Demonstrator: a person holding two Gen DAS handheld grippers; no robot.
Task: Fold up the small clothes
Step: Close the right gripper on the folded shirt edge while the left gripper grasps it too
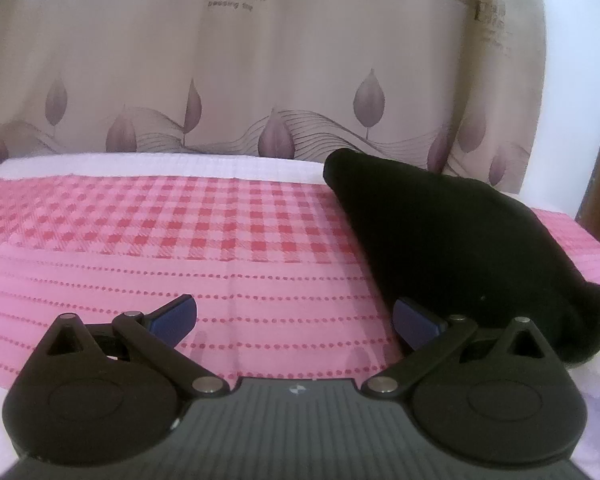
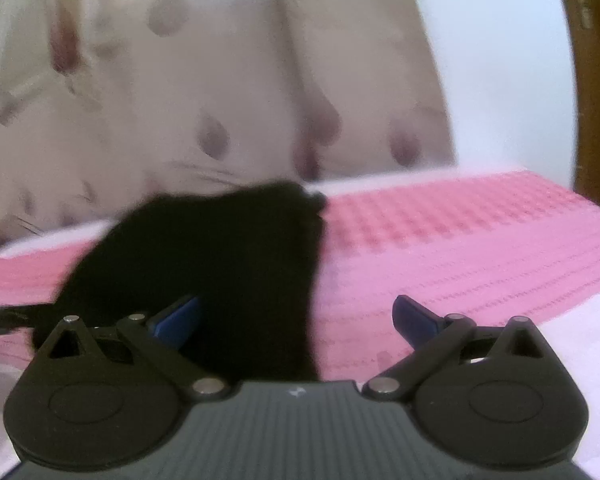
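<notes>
1 black garment [image 1: 452, 248] lies bunched on the pink checked cloth [image 1: 204, 240], just beyond the right finger of the left gripper [image 1: 294, 322], whose 2 fingers are spread and grasp nothing. The right gripper [image 2: 296, 320] is likewise released, the garment [image 2: 220, 264] behind its left finger [image 2: 178, 318]. That view is blurred; 1 patterned curtain [image 1: 260, 80] hangs beyond.

The black garment [image 1: 460, 248] is a small piece of plain dark fabric — no print or seam detail can be made out. It lies bunched rather than spread flat, tapering to a narrow rounded end at the far side and widening toward the near side. In the right wrist view it [image 2: 220, 272] appears blurred — its edges are indistinct.
</notes>
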